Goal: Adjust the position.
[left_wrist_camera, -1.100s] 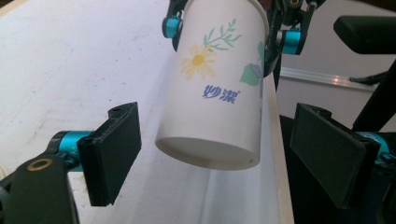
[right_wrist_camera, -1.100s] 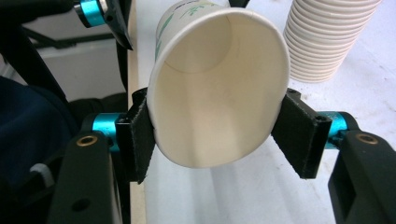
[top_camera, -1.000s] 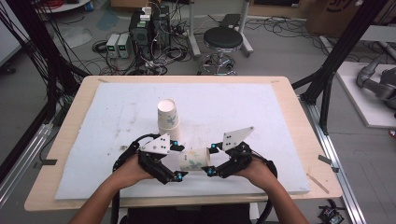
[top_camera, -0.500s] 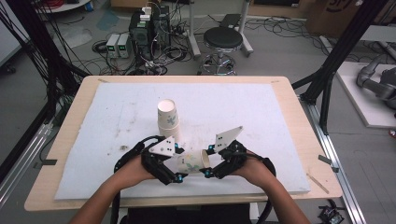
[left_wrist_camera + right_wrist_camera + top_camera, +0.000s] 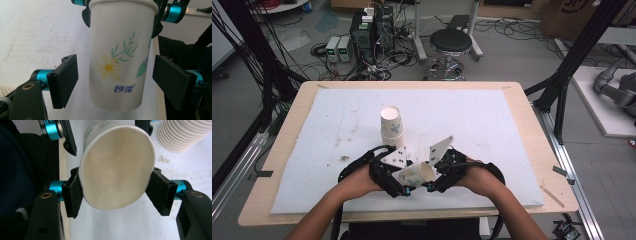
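One loose paper cup (image 5: 416,174), one stack of cups (image 5: 392,127), two grippers, one stool (image 5: 451,41).

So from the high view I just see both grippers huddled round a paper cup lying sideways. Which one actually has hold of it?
Observer: The right gripper. Its own view shows both pads pressing the paper cup near the rim, squeezing the mouth into an oval.
Visitor: And the other one?
Observer: The left gripper has just been closing its jaws. Its own view shows a gap between each pad and the cup's wall, so it is not gripping.
Visitor: Is there anything inside the cup?
Observer: No. The right gripper view looks straight into the mouth, and the cup is empty down to its base.
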Demonstrator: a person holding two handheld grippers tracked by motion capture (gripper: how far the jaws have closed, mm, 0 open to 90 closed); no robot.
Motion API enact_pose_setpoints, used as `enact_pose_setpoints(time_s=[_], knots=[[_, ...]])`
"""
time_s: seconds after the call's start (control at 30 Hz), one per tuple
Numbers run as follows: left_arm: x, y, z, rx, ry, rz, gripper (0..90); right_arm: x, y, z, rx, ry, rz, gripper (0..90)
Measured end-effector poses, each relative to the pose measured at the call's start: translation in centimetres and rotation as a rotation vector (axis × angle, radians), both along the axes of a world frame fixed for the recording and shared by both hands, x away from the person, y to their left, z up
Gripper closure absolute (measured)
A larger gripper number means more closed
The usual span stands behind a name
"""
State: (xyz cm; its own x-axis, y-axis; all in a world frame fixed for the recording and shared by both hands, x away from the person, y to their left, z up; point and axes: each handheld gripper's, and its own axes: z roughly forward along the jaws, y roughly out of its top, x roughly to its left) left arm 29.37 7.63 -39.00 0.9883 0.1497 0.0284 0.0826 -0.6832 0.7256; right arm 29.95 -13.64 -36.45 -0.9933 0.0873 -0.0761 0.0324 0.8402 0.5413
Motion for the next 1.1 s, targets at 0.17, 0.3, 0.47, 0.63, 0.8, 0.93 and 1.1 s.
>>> enact_pose_setpoints(time_s=[0.17,0.3,0.47,0.63,0.8,0.93,1.1], knots=[[0.1,-0.3,-0.2,0.017,0.011,-0.006,24.0,0.0,0.7,0.4,-0.046,-0.021,0.022,35.4],[0.2,-0.7,-0.4,0.034,0.030,-0.016,26.8,-0.2,1.2,0.4,-0.078,-0.023,0.028,35.4],[0.2,-0.9,-0.5,0.046,0.047,-0.045,36.8,-0.4,1.6,0.0,-0.110,-0.024,0.043,35.3],[0.1,-1.1,-0.7,0.043,0.060,-0.065,37.6,-0.6,1.9,0.2,-0.099,-0.024,0.067,35.4],[0.1,-0.8,-0.6,0.007,0.051,-0.050,38.5,-0.5,1.7,0.5,-0.082,-0.015,0.059,34.1],[0.2,-0.3,-0.6,-0.029,0.050,-0.028,38.4,-0.2,1.2,0.8,-0.008,-0.020,0.018,22.0],[0.3,0.7,-1.0,-0.082,0.068,0.014,37.3,0.1,-0.5,1.5,0.122,0.002,-0.029,21.6]])
